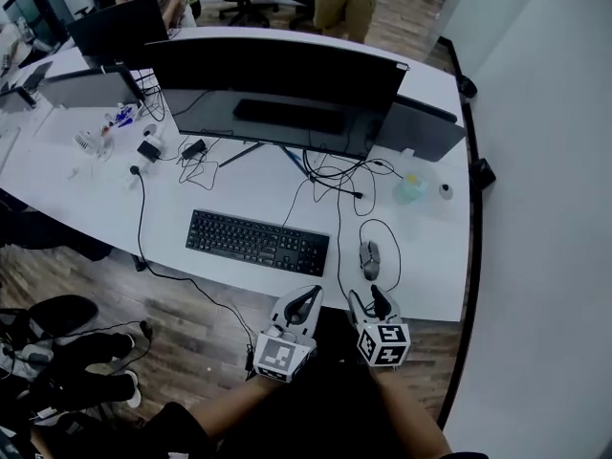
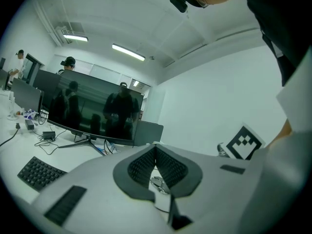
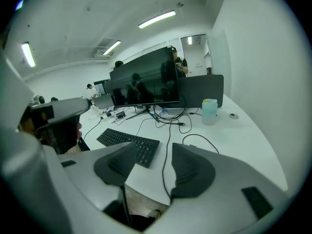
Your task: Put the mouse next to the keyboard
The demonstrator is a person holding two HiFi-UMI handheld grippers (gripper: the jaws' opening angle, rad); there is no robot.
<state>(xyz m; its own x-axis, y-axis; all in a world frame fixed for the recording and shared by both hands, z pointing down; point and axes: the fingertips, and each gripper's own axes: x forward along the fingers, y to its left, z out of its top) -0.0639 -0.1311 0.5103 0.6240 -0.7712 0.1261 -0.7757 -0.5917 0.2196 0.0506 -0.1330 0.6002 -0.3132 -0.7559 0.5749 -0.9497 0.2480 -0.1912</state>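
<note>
A grey mouse [image 1: 370, 258] lies on the white desk [image 1: 426, 256], to the right of the black keyboard [image 1: 258, 242], with a gap of bare desk between them; its cable loops back toward the monitor. My right gripper [image 1: 368, 300] hovers at the desk's front edge just short of the mouse, jaws apart with nothing between them. The right gripper view shows the right gripper [image 3: 153, 152] open over the desk edge, with the keyboard [image 3: 129, 142] ahead on the left and the mouse hidden. My left gripper [image 1: 308, 296] hangs beside it, and the left gripper [image 2: 155, 147] has its jaws together.
A wide black monitor [image 1: 277, 94] stands behind the keyboard with tangled cables [image 1: 330, 175] beneath it. A pale green cup [image 1: 409, 189] and a small round object [image 1: 445, 190] sit at the right. More screens and small items crowd the left; people stand beyond the desk.
</note>
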